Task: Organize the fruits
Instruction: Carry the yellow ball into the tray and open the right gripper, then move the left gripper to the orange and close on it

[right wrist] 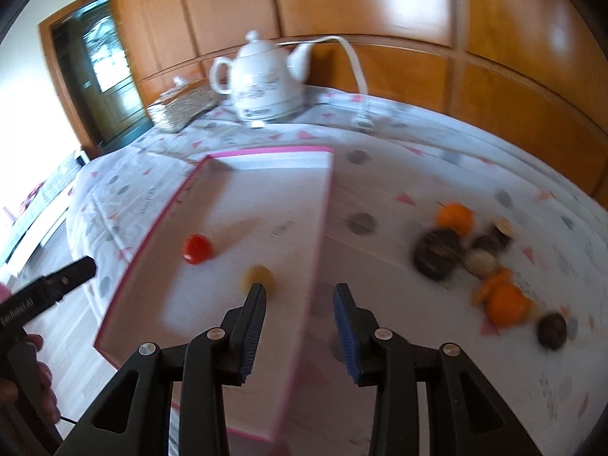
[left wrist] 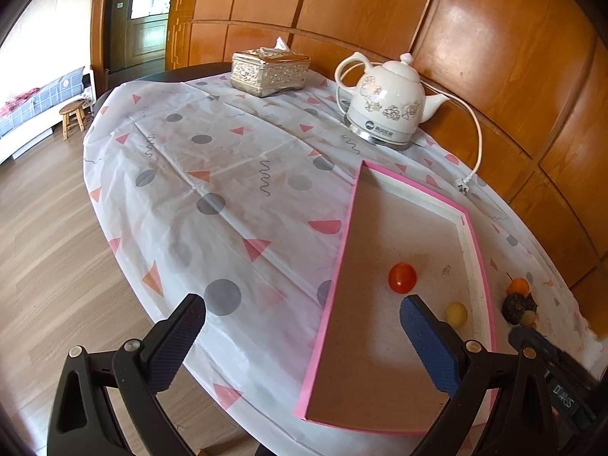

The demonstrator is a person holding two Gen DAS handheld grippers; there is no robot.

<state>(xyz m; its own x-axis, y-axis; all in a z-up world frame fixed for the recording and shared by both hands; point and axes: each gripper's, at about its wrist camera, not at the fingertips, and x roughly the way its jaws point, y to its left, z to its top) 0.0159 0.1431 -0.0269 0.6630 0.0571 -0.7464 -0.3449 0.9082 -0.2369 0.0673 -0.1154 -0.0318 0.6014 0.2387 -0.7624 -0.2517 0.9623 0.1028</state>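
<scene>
Hovering over the pink-rimmed tray (right wrist: 190, 190), right gripper (right wrist: 300, 292) parted and holding nothing, left gripper (left wrist: 304, 307) spread wide and empty, yellow fruit (right wrist: 258, 275) and red tomato (right wrist: 196, 249) inside the tray, oranges (right wrist: 507, 302) and dark fruits (right wrist: 437, 252) on the tablecloth (left wrist: 212, 174) beside it, white kettle (left wrist: 385, 104) farther back.

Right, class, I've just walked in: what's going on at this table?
A person with a gripper in each hand is sorting fruit into a pink-edged tray. A red fruit and a yellow fruit lie inside. The right gripper and the left gripper are both open and empty. More fruits wait on the tablecloth.
</scene>
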